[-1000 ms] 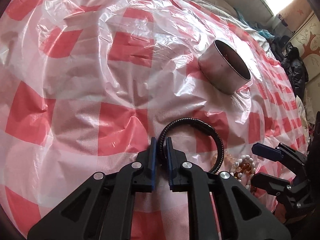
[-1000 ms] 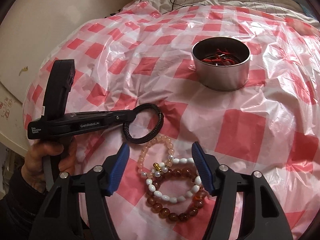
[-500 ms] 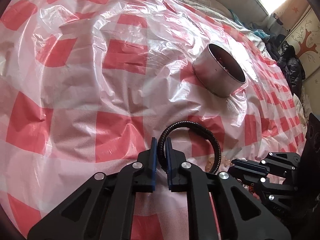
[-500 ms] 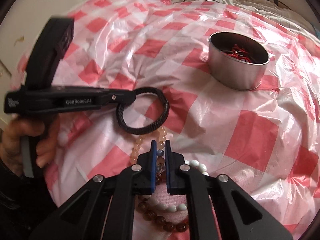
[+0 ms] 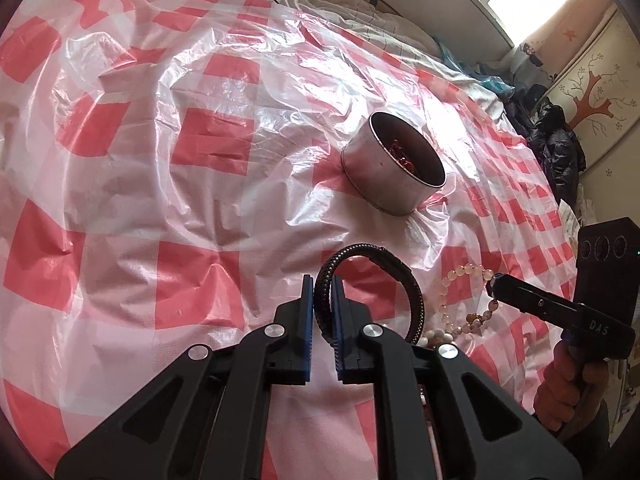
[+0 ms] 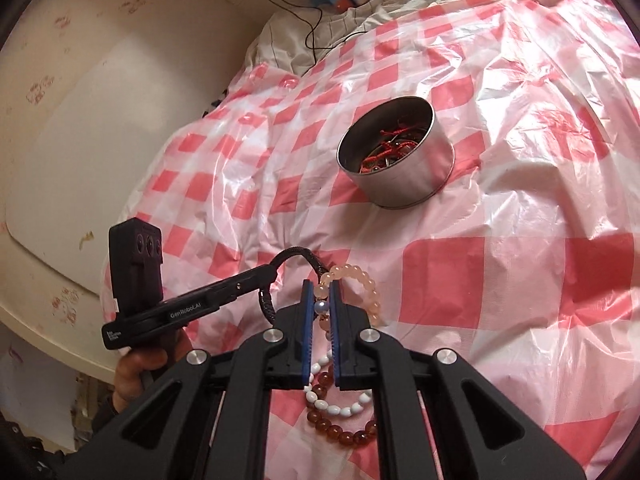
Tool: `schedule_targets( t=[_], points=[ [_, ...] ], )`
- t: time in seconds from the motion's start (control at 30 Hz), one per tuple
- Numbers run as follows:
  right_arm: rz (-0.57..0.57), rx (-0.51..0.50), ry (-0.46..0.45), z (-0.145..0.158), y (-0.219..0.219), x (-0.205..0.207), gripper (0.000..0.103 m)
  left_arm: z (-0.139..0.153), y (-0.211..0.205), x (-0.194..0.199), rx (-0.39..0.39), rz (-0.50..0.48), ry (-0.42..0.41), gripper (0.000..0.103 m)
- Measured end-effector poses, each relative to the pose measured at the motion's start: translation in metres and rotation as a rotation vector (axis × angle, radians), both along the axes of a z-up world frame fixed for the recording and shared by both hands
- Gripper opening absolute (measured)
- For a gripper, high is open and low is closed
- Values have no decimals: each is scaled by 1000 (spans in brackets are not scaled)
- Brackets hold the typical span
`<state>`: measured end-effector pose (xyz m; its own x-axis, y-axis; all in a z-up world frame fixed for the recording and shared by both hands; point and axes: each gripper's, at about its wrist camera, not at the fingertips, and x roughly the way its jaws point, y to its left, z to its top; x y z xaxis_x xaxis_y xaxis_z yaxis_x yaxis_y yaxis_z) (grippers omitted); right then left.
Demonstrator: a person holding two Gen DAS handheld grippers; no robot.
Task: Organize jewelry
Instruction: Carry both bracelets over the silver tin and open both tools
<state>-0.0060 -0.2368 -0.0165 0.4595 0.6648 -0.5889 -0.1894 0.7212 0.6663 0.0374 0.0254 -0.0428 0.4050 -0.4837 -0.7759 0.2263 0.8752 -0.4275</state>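
My left gripper (image 5: 322, 280) is shut on a black braided bracelet (image 5: 400, 270) and holds it above the red-and-white checked plastic sheet. My right gripper (image 6: 321, 285) is shut on a pale pink bead bracelet (image 6: 366, 282), lifted off the sheet. The pink bracelet (image 5: 460, 274) also shows hanging from the right gripper (image 5: 495, 280) in the left wrist view. A round metal tin (image 6: 404, 184) with red cords inside stands further back; it also shows in the left wrist view (image 5: 384, 174). A white bead bracelet (image 6: 340, 410) and a brown bead bracelet (image 6: 344, 436) lie under my right gripper.
The checked plastic sheet (image 5: 200, 184) covers a bed and is wrinkled. Bedding and a black cable (image 6: 312, 20) lie at the far edge. A cream wall panel (image 6: 80, 140) is to the left. Dark clothes (image 5: 556, 148) lie at the far right.
My right gripper shut on the pink bead bracelet and lifted it off the sheet. My left gripper rose with the black bracelet. The tin did not move.
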Motion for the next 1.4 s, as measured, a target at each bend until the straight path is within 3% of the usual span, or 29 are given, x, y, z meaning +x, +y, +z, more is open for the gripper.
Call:
schedule_targets(
  t=[0.43, 0.67, 0.9, 1.4],
  points=[
    [-67, 68, -4, 0, -22, 7, 8, 19, -23, 5, 39, -12, -90, 9],
    [-87, 80, -11, 1, -27, 12, 8, 18, -34, 10, 59, -27, -87, 9],
    [-111, 103, -42, 10, -32, 17, 8, 30, -34, 13, -3, -33, -133, 9],
    [-164, 118, -118, 33, -43, 28, 8, 43, -49, 25, -46, -42, -154, 9]
  ],
)
